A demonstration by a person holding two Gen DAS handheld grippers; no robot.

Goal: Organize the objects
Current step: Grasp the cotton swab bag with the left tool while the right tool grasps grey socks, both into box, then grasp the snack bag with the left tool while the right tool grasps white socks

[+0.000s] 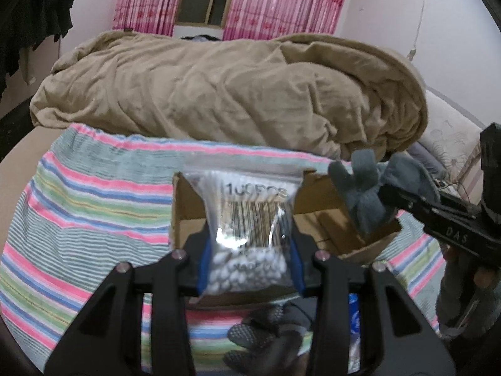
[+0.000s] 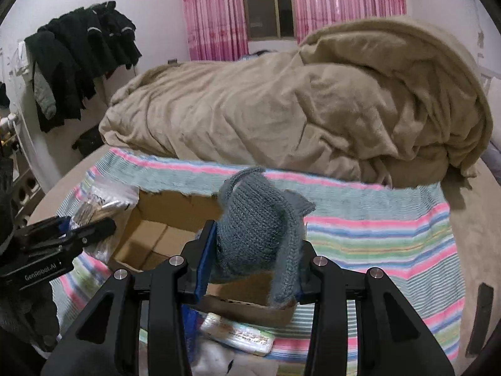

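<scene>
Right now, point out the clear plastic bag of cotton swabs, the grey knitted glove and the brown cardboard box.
clear plastic bag of cotton swabs (image 1: 250, 219), left wrist view, barcode.
grey knitted glove (image 2: 256, 219), right wrist view, palm.
brown cardboard box (image 2: 175, 206), right wrist view, inner wall.

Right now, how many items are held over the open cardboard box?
2: clear zip bag of cotton swabs in left gripper; grey-blue knitted item in right gripper.

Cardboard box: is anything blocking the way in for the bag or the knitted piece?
Nothing visible does. The cardboard box is open-topped with bare floor showing. The left claw holds the plastic bag over it; the right claw holds the grey knitted piece above it too.
</scene>
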